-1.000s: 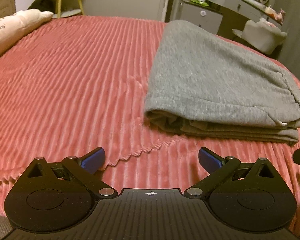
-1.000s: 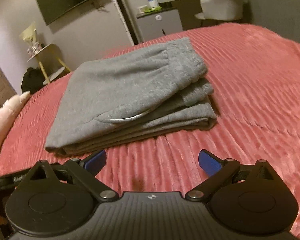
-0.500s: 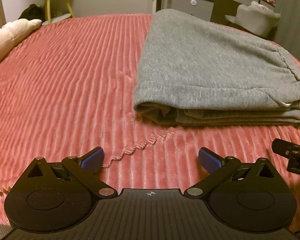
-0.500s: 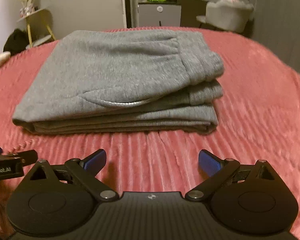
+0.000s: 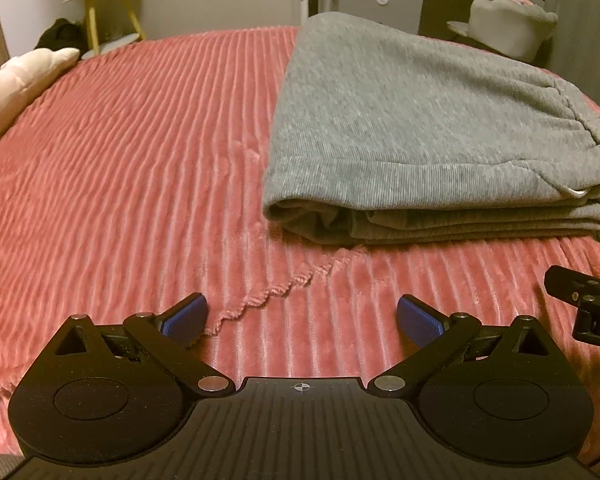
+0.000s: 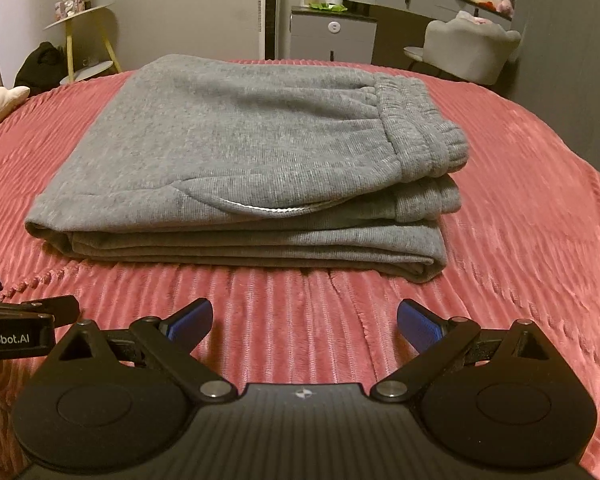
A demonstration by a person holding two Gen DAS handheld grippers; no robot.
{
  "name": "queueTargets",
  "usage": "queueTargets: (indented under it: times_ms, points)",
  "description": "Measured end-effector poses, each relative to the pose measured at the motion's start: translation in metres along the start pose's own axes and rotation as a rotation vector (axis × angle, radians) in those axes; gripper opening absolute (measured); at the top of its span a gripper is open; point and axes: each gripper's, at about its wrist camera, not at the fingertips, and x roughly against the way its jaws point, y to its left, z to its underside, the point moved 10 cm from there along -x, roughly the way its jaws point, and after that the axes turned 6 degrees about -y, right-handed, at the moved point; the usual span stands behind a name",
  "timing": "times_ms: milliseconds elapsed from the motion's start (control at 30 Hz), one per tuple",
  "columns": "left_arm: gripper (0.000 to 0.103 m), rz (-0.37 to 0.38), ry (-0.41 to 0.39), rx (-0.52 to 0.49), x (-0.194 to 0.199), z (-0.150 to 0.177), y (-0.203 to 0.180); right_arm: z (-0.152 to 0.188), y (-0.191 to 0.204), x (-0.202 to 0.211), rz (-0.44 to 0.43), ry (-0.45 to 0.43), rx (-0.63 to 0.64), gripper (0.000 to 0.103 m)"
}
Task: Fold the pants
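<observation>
Grey sweatpants (image 6: 252,160) lie folded in a flat stack of several layers on the red ribbed bedspread (image 6: 520,208), waistband at the right. In the left wrist view the pants (image 5: 420,120) are ahead and to the right. My left gripper (image 5: 300,318) is open and empty, low over the bedspread (image 5: 120,160), short of the stack's left corner. My right gripper (image 6: 304,320) is open and empty, short of the stack's near edge. Each gripper shows at the edge of the other's view.
A pale pillow (image 5: 16,84) lies at the bed's left. Beyond the bed stand a yellow-legged side table (image 6: 84,36), a grey cabinet (image 6: 332,36), a dresser and a padded chair (image 6: 472,48). A wavy blanket hem (image 5: 268,296) runs near the left gripper.
Both grippers have drawn back and levelled off towards the bed's near side, staying open. The right view has swung to face the stack squarely. The pants have not moved.
</observation>
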Motion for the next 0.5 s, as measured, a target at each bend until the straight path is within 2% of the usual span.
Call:
queueTargets:
  times_ms: [500]
  points:
    - [0.103, -0.011, 0.002, -0.016, -0.0017, 0.0014, 0.0001, 0.0011, -0.0013, -0.0001, 0.007, 0.006, -0.003, 0.099]
